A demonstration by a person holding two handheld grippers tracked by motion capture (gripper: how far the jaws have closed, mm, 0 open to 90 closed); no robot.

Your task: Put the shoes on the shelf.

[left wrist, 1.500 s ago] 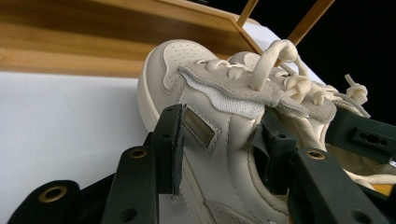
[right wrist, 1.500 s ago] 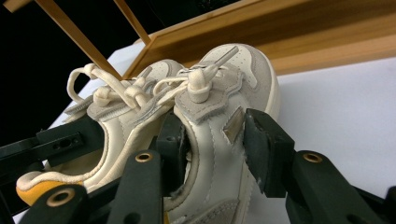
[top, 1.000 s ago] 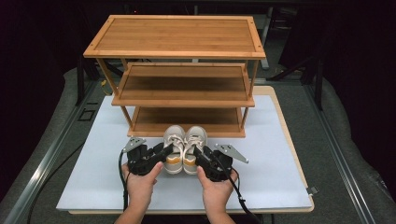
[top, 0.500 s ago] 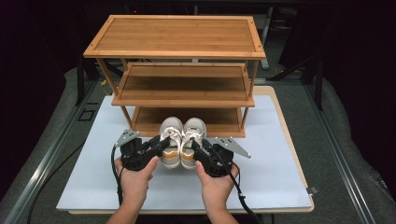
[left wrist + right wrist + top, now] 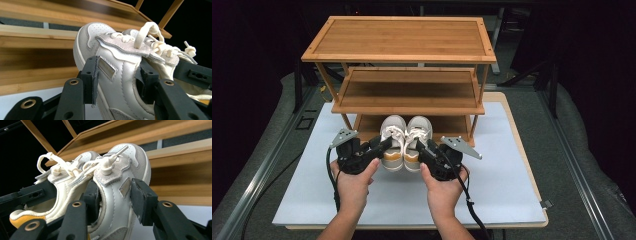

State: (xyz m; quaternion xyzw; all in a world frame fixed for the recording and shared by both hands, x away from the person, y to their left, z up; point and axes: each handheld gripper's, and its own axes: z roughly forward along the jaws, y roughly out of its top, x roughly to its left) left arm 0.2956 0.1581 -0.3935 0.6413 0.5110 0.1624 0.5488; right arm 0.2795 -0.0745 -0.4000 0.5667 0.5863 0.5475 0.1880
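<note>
At the lower centre of the high view, the left gripper (image 5: 382,146) clamps the left sneaker (image 5: 393,142) and the right gripper (image 5: 422,148) clamps the right sneaker (image 5: 417,141), pads pressed to each shoe's sides, toes pointing at the bamboo shoe rack's (image 5: 402,50) bottom shelf, above the white mat (image 5: 507,175).

The rack (image 5: 398,65) stands at the far end of the mat (image 5: 502,185); just in front of the rack's lowest shelf sit the left shoe (image 5: 392,142) and the right shoe (image 5: 417,141), side by side and touching; the left gripper (image 5: 379,148) clasps the left shoe from the near left; the right gripper (image 5: 424,150) clasps the right shoe from the near right.
</note>
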